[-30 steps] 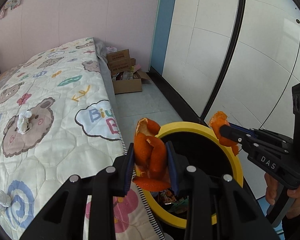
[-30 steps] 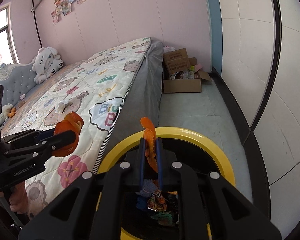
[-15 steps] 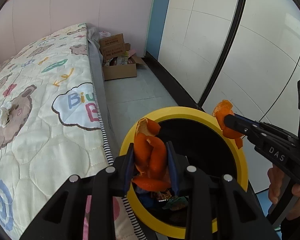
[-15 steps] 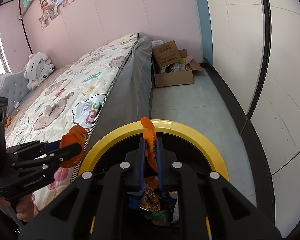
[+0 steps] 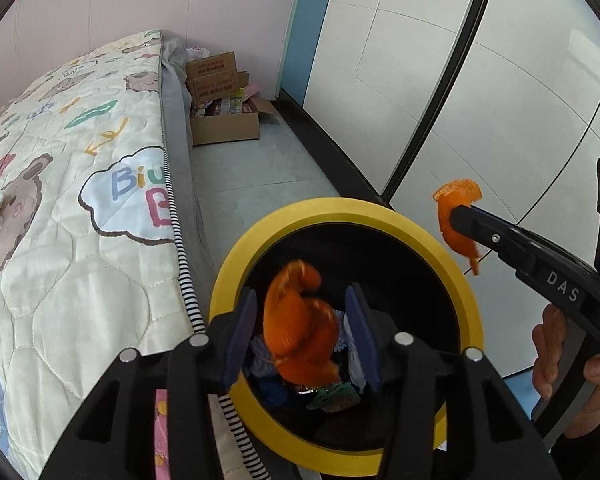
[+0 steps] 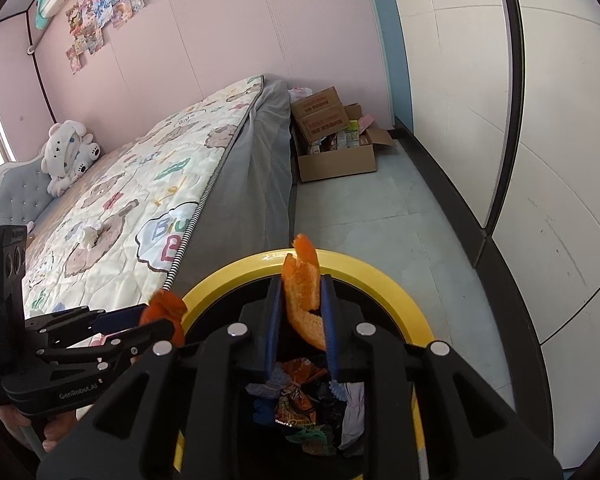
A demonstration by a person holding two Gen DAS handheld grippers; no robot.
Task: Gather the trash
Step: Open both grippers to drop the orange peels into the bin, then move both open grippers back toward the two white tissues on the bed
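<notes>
Down the left wrist view first: left tongs spread apart, just been opening, with the large orange peel loose and blurred between the pads, clear of both, right over the mouth of the yellow-rimmed bin. Wrappers and scraps already down inside. Off to the right, right tongs in a person's hand, with the small orange peel at the tips, just above the bin's far rim. Bed close beside the bin on the left, cardboard box well back on the floor

Over to the right wrist view: right tongs parted a little, just been opening, small orange peel standing upright between the blue pads, no squeeze on it; cannot tell whether it leans on one pad. Directly over the bin and its wrappers. At left, left tongs by the rim, large orange peel at the tips. White crumpled tissue out on the bed, plush toy at the headboard
</notes>
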